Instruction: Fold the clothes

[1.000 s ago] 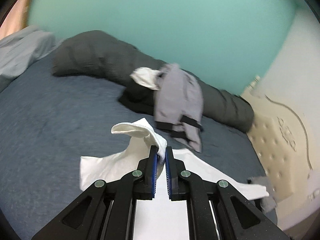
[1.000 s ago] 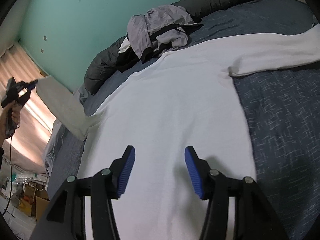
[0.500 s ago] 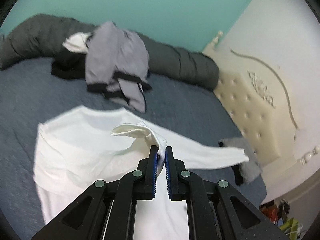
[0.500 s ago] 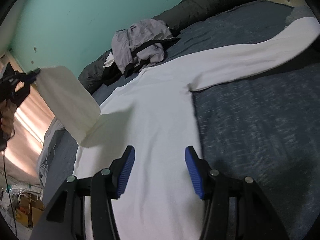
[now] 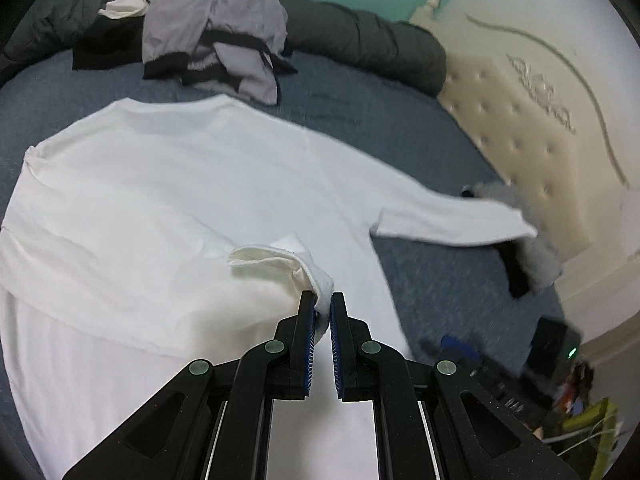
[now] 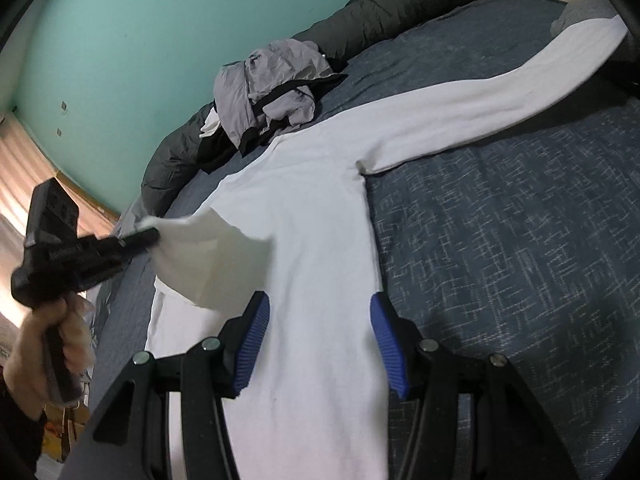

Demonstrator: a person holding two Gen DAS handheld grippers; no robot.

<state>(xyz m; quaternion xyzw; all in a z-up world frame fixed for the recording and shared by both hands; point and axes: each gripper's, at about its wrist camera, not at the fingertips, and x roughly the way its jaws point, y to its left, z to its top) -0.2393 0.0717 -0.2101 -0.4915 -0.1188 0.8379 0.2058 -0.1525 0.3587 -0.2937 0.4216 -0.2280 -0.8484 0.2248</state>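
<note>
Long-sleeved shirt [image 5: 168,184] spread on bed [image 5: 360,112], garment pile [image 5: 212,28] at 12 o'clock beyond its collar, rolled duvet [image 5: 360,36] behind pile, headboard [image 5: 532,128] at 2 o'clock, one sleeve [image 5: 452,220] extended toward 3 o'clock.

Teal wall [image 6: 120,40], tufted cream headboard [image 5: 520,140], blue bed [image 6: 500,240]

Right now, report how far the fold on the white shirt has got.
Done: the white shirt lies spread flat on the bed. In hand: the left tool is shut on the left sleeve, lifted over the body. The right tool hangs open above the hem area. Left: laying that sleeve down, folding the right sleeve, which lies stretched out, then the body. The grey garment pile is untouched.
</note>
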